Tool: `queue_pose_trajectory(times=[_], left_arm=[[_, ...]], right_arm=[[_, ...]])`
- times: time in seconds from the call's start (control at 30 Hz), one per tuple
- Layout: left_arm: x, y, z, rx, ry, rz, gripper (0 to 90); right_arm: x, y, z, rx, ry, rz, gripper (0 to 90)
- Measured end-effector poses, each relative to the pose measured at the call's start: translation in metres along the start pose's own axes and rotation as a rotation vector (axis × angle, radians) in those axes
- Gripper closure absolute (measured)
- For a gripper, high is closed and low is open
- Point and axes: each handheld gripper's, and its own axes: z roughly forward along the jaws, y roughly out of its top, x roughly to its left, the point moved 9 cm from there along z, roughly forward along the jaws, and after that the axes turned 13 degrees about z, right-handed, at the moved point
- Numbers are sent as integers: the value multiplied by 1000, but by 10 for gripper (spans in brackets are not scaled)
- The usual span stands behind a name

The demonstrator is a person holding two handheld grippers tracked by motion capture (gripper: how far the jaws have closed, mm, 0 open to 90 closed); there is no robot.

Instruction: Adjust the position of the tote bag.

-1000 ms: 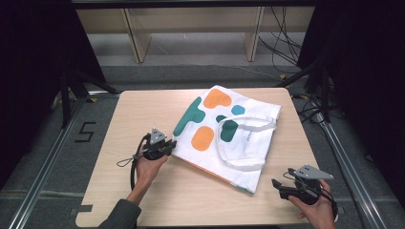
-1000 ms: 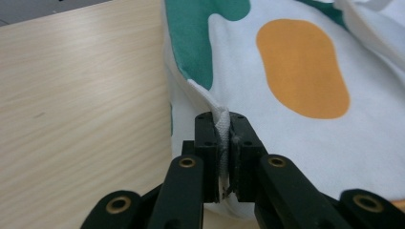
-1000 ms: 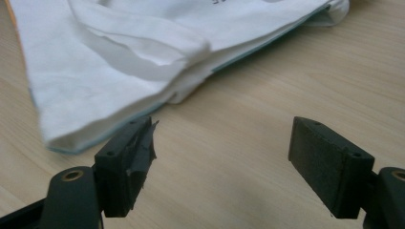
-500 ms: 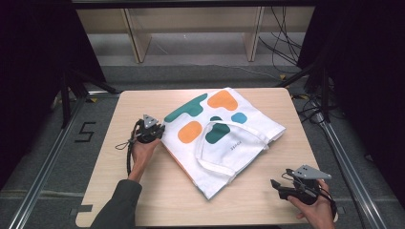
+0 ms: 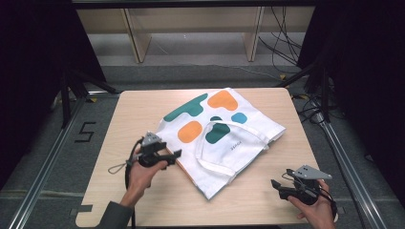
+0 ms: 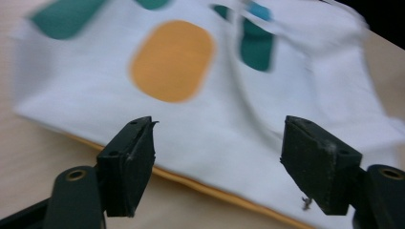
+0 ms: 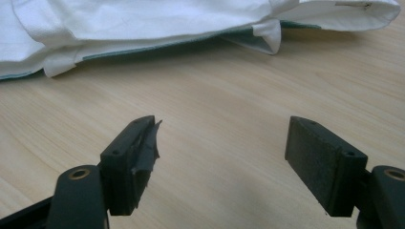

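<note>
Since the earlier pictures the bag (image 5: 224,138) has swung round on the table (image 5: 143,107), its printed face now turned toward the far left corner, and the left gripper (image 5: 175,153) has drawn back from the bag's near left edge; its jaws have just been opening and stand wide apart with nothing between them. The right gripper (image 5: 276,185) sits where it was at the near right corner, also released, jaws spread over bare wood.

The table is pale wood. The bag lies flat across its middle, white cloth printed with rounded green, orange and blue patches. Its mouth faces the near right; whether anything is inside cannot be told. One white handle (image 5: 210,143) lies looped across the top face.

The left gripper view shows a thin orange edge (image 6: 210,191) running under the bag's white face. The right gripper view shows the bag's folded hem (image 7: 143,24) from low down, with a greenish edge underneath, well beyond the jaws.
</note>
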Motion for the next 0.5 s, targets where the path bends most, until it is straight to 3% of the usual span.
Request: queue_pose_trajectory(times=[0.03,0.1,0.13,0.17,0.2,0.23,0.27,0.33,0.4,0.43,0.5], left_arm=[[-12,-2,-1,7,-13,26,245],[-33,-5,0,14,-44,26,234],[-56,-6,2,4,-62,43,236],[-56,-6,2,4,-62,43,235],[-74,-10,5,16,-53,92,234],[-74,-10,5,16,-53,92,235],[-83,-14,7,37,-55,143,235],[-97,-17,12,38,-63,164,223],[-116,-25,21,71,-87,208,217],[-116,-25,21,71,-87,208,201],[-122,-32,30,106,-75,257,184]], right_arm=[[1,0,0,3,2,5,276],[3,-3,-2,30,1,31,276],[2,-2,-1,23,4,16,276],[-1,0,0,12,13,-26,276],[1,-2,-1,18,1,9,276],[1,-2,-1,18,1,9,276],[-1,0,0,13,11,-23,276],[-2,0,1,14,9,-27,276],[-2,-1,0,15,9,-26,275],[-2,-1,0,15,9,-26,275],[-3,0,0,7,-4,-32,275]])
